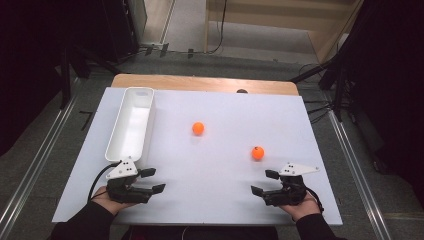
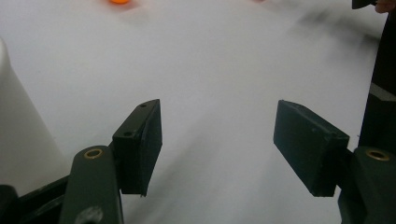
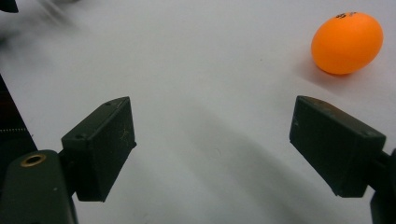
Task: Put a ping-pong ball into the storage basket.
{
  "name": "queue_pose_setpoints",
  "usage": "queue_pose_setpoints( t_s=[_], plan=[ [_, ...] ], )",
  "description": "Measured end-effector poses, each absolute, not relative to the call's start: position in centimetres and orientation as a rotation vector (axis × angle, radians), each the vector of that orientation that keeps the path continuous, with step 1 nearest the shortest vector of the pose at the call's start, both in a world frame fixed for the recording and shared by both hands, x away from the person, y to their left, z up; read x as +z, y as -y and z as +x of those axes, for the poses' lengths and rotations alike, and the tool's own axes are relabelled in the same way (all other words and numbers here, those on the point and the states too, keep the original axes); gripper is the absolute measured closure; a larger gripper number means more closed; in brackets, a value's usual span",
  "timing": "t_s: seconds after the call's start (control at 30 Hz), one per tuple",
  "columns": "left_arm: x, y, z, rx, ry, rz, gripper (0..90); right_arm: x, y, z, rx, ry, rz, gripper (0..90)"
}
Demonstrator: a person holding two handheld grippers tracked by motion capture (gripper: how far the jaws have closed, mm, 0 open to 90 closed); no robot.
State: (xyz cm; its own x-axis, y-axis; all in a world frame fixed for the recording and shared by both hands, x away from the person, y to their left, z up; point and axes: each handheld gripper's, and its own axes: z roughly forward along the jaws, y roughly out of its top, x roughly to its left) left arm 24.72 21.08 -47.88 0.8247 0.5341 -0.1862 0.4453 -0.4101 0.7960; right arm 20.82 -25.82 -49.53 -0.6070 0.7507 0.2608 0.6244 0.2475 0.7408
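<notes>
At the left, the long white bin (image 1: 131,122) is lying on the white worktop (image 1: 210,175), its near end just ahead of the left gripper (image 1: 156,180), whose jaws are standing apart with nothing between them. Toward the middle, one orange ball (image 1: 198,128) is sitting in the open, well apart from both grippers. Farther right, the second orange ball (image 1: 258,152) is resting near the right gripper (image 1: 265,182), ahead of it and off to one side of its widely parted, empty jaws. A ball is likely to roll away if a jaw is nudging it before both pads are closing, since the smooth sheet is offering no stop. Nothing is blocking either ball; a dark knob (image 1: 242,91) is sitting at the far edge.
</notes>
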Motion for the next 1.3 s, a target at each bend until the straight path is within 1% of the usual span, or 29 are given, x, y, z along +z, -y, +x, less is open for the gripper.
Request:
queue_pose_setpoints(
  t_s=[0.17, 0.27, 1.3],
  plan=[
    [-47.85, -20.99, 24.67, 0.11, -0.715, 2.06, 32.9, -49.54, 25.81, 20.81, 1.284, -2.365, 1.316, 12.6],
    [-47.89, -20.89, 24.68, 0.109, -0.707, 2.059, 29.3, -49.54, 25.81, 20.8, 1.284, -2.365, 1.313, 12.7],
    [-48.0, -20.53, 25.07, 0.123, -0.705, 2.066, 29.3, -49.67, 26.06, 20.55, 1.264, -2.351, 1.342, 12.6]
  ],
)
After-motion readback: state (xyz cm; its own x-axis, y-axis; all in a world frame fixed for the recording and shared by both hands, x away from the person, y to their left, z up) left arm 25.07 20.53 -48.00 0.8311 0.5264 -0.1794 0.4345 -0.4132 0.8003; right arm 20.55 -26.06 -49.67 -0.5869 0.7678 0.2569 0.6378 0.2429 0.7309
